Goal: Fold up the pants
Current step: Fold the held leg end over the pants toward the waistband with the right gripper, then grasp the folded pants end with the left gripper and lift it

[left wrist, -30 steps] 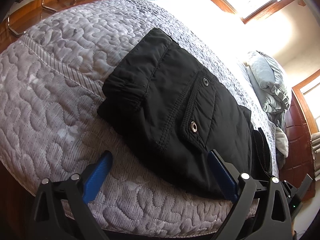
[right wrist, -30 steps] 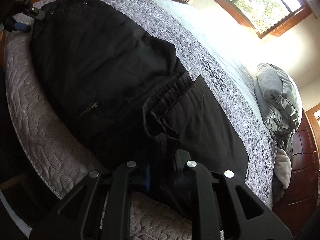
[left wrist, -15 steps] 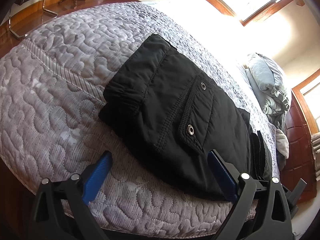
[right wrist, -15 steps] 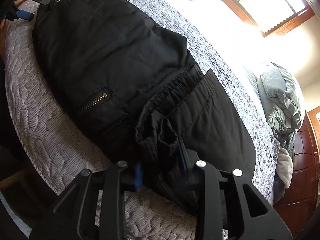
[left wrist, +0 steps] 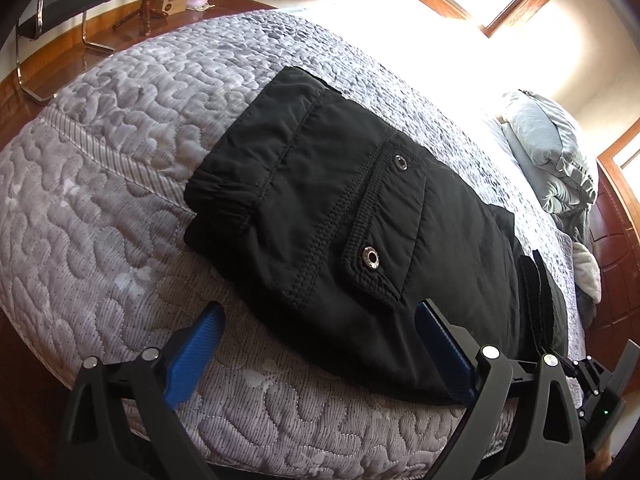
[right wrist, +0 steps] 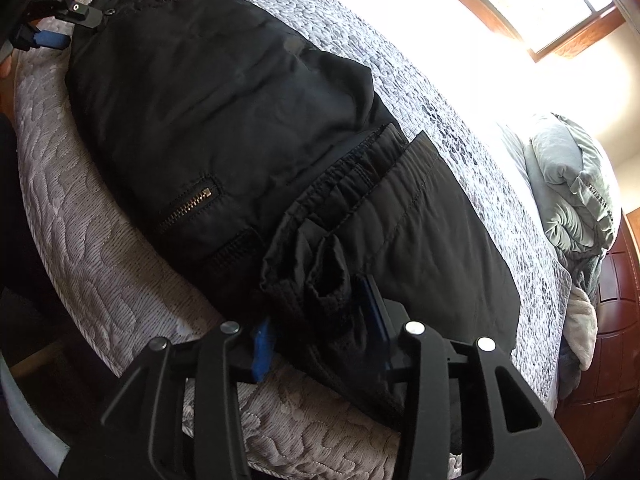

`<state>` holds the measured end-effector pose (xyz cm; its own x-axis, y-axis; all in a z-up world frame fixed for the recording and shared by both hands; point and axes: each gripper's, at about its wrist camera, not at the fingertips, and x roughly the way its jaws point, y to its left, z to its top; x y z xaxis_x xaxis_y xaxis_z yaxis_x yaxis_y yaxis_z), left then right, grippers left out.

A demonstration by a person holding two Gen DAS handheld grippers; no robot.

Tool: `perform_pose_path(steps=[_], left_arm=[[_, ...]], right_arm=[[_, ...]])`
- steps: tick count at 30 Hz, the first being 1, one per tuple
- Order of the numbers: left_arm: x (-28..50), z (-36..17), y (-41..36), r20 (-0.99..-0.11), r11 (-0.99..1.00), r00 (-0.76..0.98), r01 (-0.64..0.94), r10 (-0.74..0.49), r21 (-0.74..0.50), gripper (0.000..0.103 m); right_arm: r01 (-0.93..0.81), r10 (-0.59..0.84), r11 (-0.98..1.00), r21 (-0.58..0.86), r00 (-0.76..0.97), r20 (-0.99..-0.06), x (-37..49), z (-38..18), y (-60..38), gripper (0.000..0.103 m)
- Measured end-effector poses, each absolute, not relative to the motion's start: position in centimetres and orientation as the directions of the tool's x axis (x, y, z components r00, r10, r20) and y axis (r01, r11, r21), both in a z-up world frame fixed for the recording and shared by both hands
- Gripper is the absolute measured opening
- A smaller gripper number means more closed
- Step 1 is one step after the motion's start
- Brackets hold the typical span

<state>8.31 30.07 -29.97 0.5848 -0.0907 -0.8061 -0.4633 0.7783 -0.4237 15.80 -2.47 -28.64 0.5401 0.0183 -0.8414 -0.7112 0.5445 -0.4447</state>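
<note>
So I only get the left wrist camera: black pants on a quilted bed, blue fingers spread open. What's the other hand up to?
Observer: The right gripper has a bunched fold of the pants between its fingers. I cannot tell how firmly it grips.
Operator: Anything on the pants I'm missing?
Observer: A brass zipper on a pocket, near the edge of the bed.
</note>
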Motion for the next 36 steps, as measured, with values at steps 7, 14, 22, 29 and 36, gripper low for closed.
perform_pose_path(steps=[7,14,22,29,36], left_arm=[[8.8,-30.0,29.7,-0.812,0.789,0.577,-0.458,-0.086,-0.409,0.097],[8.7,-30.2,30.0,-0.811,0.781,0.577,-0.462,-0.096,-0.421,0.096],[8.4,-29.8,29.9,-0.812,0.789,0.576,-0.453,-0.097,-0.415,0.097],[7.6,-30.0,31.1,-0.805,0.73,0.583,-0.503,-0.107,-0.462,0.097],[7.1,-30.0,33.0,-0.761,0.626,0.637,-0.544,-0.126,-0.559,0.096]], right_arm=[[-0.729,0.025,0.535,-0.426,0.518,-0.855,15.6,-28.4,-1.8,0.047],[-0.776,0.062,0.524,-0.352,0.446,-0.893,14.6,-27.7,-0.4,0.067],[-0.784,0.084,0.503,-0.364,0.463,-0.882,14.3,-24.6,0.5,0.066],[-0.851,0.131,0.445,-0.279,0.37,-0.92,15.8,-21.7,2.5,0.07],[-0.916,0.18,0.385,-0.114,0.196,-0.964,21.6,-18.9,5.7,0.072]])
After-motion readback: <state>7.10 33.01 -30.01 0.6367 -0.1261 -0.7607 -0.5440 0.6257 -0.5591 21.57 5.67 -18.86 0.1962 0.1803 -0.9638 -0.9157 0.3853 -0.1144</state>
